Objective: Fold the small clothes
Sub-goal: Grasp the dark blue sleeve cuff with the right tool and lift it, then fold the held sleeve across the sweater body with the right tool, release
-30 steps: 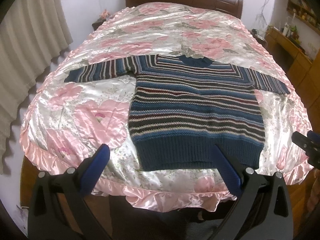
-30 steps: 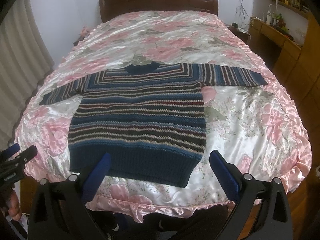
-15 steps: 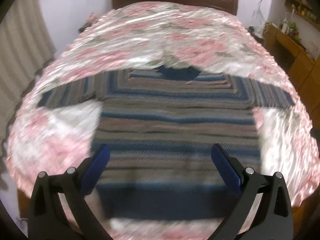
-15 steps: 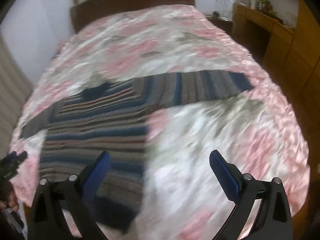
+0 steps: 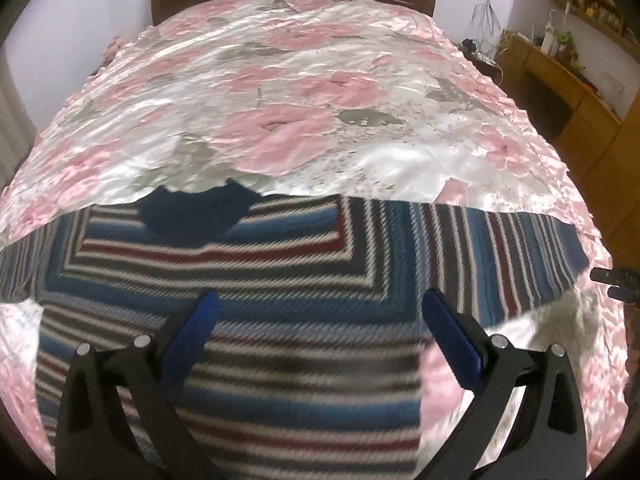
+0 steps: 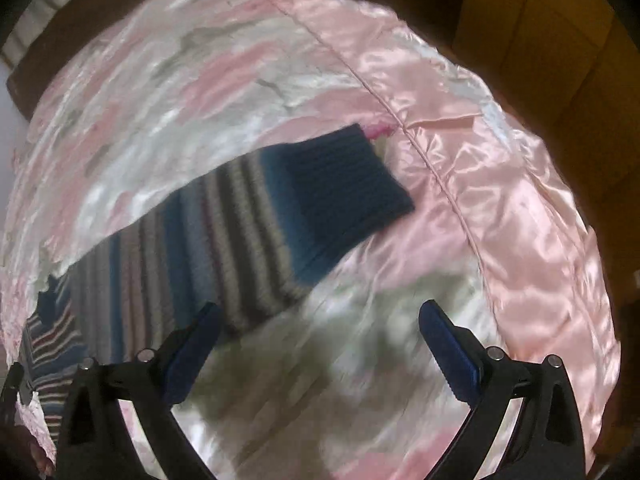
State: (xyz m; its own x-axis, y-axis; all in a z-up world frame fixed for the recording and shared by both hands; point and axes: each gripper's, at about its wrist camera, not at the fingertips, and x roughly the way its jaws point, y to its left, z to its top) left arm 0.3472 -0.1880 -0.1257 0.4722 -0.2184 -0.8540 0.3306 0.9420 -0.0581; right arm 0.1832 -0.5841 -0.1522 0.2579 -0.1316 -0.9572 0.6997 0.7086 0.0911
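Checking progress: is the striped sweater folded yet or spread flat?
Spread flat: the sweater lies open on the bedspread, its sleeve stretched straight out.

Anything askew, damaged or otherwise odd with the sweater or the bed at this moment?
Nothing stands out. The striped sweater lies flat on the floral bedspread, sleeve cuff stretched out toward the bed's edge. Both grippers, left and right, have open, empty jaws.
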